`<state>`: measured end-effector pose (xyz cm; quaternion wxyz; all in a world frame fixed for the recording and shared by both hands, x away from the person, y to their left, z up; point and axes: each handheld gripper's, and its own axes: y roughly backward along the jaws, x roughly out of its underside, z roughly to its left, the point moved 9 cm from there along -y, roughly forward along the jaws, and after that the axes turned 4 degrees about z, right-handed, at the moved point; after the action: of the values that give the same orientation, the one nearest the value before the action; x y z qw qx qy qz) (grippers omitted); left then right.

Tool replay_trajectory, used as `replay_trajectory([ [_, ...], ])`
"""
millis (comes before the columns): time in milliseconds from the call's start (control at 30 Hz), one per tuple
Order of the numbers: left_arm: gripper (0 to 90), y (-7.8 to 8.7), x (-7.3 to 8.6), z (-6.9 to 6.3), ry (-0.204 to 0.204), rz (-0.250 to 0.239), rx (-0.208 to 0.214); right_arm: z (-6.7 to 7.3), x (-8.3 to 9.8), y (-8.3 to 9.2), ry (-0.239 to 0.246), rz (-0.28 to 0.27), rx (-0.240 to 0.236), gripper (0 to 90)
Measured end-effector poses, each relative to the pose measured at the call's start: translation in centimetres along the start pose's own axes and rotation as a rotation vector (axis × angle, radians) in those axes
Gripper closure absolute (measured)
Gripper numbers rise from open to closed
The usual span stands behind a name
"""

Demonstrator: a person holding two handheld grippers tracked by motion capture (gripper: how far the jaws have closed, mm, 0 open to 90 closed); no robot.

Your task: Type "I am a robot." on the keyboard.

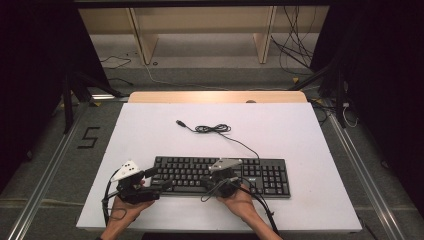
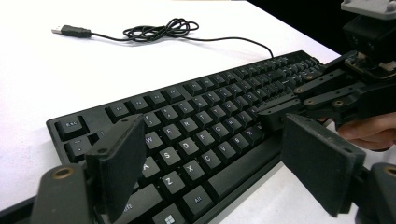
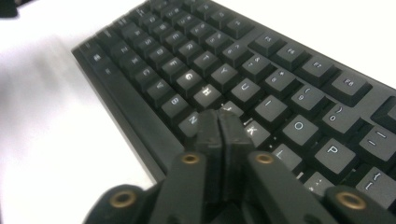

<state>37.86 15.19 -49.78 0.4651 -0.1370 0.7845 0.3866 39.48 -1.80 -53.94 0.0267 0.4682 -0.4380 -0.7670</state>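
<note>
**Clenched jaws over the home row**

The black keyboard [image 1: 222, 176] lies on the white worktop [image 1: 150, 130], directly under both grippers. The right gripper [image 3: 218, 122] has its jaws clenched together with nothing between them, tips right at the J and K keys. The left gripper [image 2: 210, 158] hangs over the keyboard's left end, jaws released and wide, letter keys showing between them. Beyond both jaws, the keyboard's cable [image 1: 212, 129] lies bundled, ending in a USB plug [image 2: 70, 31].

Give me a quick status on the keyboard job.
Right gripper shut, tips on the keyboard by the J key. Left gripper open over its left end. Nothing in the way.
</note>
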Motion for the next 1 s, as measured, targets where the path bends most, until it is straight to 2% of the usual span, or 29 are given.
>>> replay_trajectory([
  [267, 22.0, 0.1, -0.1, 0.2, 0.007, -0.007, -0.005, -0.5, -1.1, 1.6, -0.037, -0.070, -0.035, 74.6],
  [467, 21.9, 0.1, -0.1, 0.3, 0.006, -0.007, -0.008, 0.0, -1.2, 2.0, -0.027, -0.073, -0.061, 53.6],
  [600, 22.0, 0.1, -0.1, 0.4, 0.008, -0.007, -0.009, 0.3, -1.2, 2.0, -0.017, -0.072, -0.071, 46.7],
  [833, 22.0, 0.1, -0.1, 0.5, 0.013, -0.006, -0.008, 0.7, -1.0, 2.1, -0.010, -0.062, -0.079, 39.2],
  [933, 22.0, 0.0, 0.0, 0.5, 0.015, -0.005, -0.009, 0.9, -1.0, 2.1, -0.003, -0.060, -0.084, 39.2],
  [1000, 22.0, 0.0, 0.0, 0.5, 0.014, -0.003, -0.009, 1.1, -0.9, 2.1, 0.001, -0.060, -0.091, 43.3],
])
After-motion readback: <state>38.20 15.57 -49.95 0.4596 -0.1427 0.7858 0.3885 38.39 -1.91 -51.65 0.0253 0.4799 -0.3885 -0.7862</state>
